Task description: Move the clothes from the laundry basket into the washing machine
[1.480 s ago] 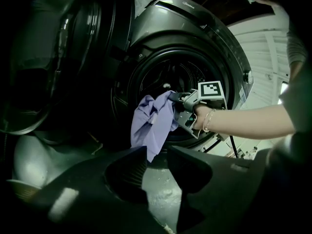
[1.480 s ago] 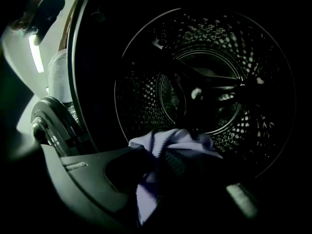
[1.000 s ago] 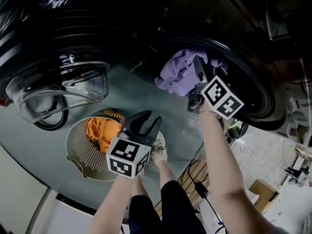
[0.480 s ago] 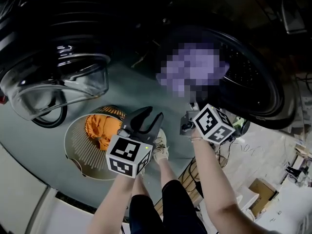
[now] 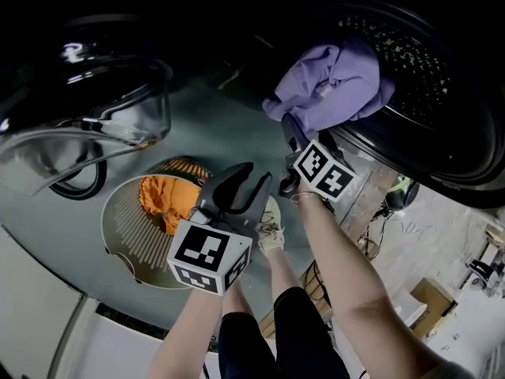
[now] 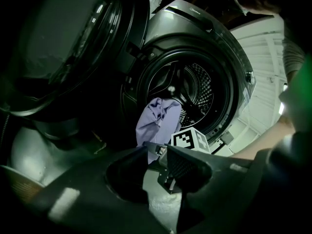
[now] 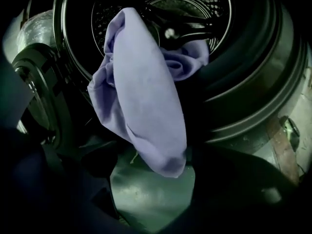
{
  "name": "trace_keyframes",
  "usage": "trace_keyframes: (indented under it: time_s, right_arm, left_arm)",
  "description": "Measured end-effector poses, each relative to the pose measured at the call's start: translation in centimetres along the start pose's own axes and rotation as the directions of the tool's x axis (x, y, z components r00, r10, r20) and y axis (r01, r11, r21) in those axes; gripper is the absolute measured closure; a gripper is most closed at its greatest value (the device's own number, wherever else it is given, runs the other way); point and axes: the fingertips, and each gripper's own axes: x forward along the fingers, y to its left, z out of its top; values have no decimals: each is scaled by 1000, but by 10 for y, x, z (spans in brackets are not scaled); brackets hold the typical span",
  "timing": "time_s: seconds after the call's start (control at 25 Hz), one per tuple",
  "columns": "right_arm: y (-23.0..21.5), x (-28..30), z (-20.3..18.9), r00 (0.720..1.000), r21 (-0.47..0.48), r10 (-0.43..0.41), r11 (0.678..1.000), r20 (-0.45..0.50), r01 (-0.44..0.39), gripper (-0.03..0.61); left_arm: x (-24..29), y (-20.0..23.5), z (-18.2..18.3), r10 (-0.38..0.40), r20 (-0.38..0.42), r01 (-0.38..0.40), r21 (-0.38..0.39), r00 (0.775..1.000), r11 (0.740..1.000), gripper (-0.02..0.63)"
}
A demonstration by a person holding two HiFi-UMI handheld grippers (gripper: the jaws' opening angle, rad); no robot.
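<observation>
Hanging out of the washing machine (image 5: 442,160) drum, a purple garment (image 5: 331,85) droops over the door rim. Just below it, the right gripper (image 7: 153,182) has just been opening its jaws. The cloth's tip dangles between them, not pinched. The left gripper (image 5: 254,176) hovers with jaws spread and empty near the laundry basket (image 5: 126,239), where an orange garment (image 5: 162,204) lies.
</observation>
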Motion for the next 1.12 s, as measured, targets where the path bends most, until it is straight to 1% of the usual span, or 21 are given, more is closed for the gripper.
trace_keyframes:
  time_s: [0.12, 0.24, 0.32, 0.36, 0.4, 0.48, 0.64, 0.72, 0.92, 1.12]
  right_arm:
    - [-8, 11, 4, 1000, 10, -11, 1000, 19, 11, 89]
    - [-10, 18, 8, 1000, -9, -20, 1000, 20, 20, 103]
    - [-11, 18, 9, 999, -11, -33, 999, 13, 33, 141]
    - [-11, 17, 10, 999, -14, -33, 999, 12, 33, 192]
    - [-11, 17, 13, 999, -23, -28, 999, 15, 29, 290]
    - [-6, 18, 25, 1000, -43, -12, 999, 23, 12, 391]
    - [7, 16, 38, 999, -63, 23, 998, 26, -21, 517]
    - [14, 10, 43, 998, -68, 47, 997, 40, -45, 529]
    - [30, -22, 64, 989, -67, 113, 992, 99, -106, 532]
    - [50, -66, 111, 960, -69, 191, 981, 206, -180, 534]
  left_arm:
    - [2, 2, 3, 8, 33, -8, -2, 999, 1000, 495]
    - [4, 3, 6, 12, 59, -11, -6, 998, 1000, 495]
    - [5, 4, 8, 18, 71, -17, -16, 997, 1000, 495]
    - [5, 3, 8, 19, 74, -18, -20, 997, 1000, 495]
    - [5, 2, 8, 19, 74, -17, -22, 997, 1000, 495]
    - [6, 0, 10, 16, 77, -14, -20, 997, 1000, 495]
    - [3, 2, 11, 21, 76, -20, -18, 997, 1000, 495]
    - [1, 2, 12, 23, 75, -22, -20, 997, 1000, 495]
    - [-5, -3, 20, 24, 70, -23, -12, 997, 1000, 495]
    - [-12, -8, 35, 27, 83, -27, -7, 996, 1000, 495]
